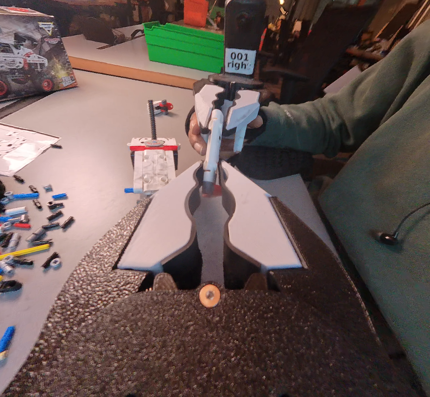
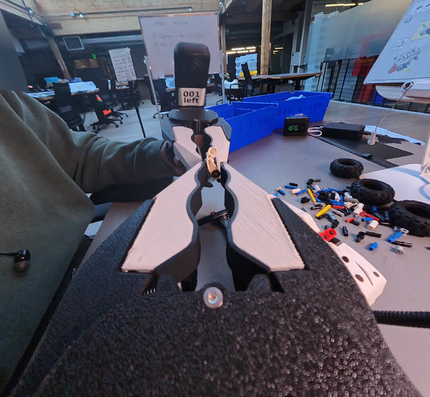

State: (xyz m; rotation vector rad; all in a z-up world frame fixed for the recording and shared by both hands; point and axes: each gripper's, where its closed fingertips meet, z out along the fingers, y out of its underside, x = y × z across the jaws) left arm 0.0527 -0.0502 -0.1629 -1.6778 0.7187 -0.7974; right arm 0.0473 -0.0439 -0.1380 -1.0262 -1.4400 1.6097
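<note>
My two grippers face each other above the grey table (image 1: 93, 115) with a white toy beam (image 1: 213, 143) between them. In the left wrist view my left gripper (image 1: 210, 166) is shut about the beam's near end, which carries a grey pin (image 1: 207, 186) and a red bit (image 1: 216, 190). The right gripper (image 1: 226, 115), held by a hand, grips the beam's far end. In the right wrist view my right gripper (image 2: 213, 167) is shut on the beam (image 2: 211, 160), seen end-on with a black pin (image 2: 215, 173). The left gripper (image 2: 202, 146) is just beyond.
On the left side are a part-built white model (image 1: 154, 167), a black ribbed rod (image 1: 152, 120), loose small pieces (image 1: 28, 218), a toy box (image 1: 30, 55) and a green bin (image 1: 186, 43). On the right side are tyres (image 2: 372, 191), more pieces (image 2: 337, 204), blue bins (image 2: 279, 111) and a propped booklet (image 2: 407, 43).
</note>
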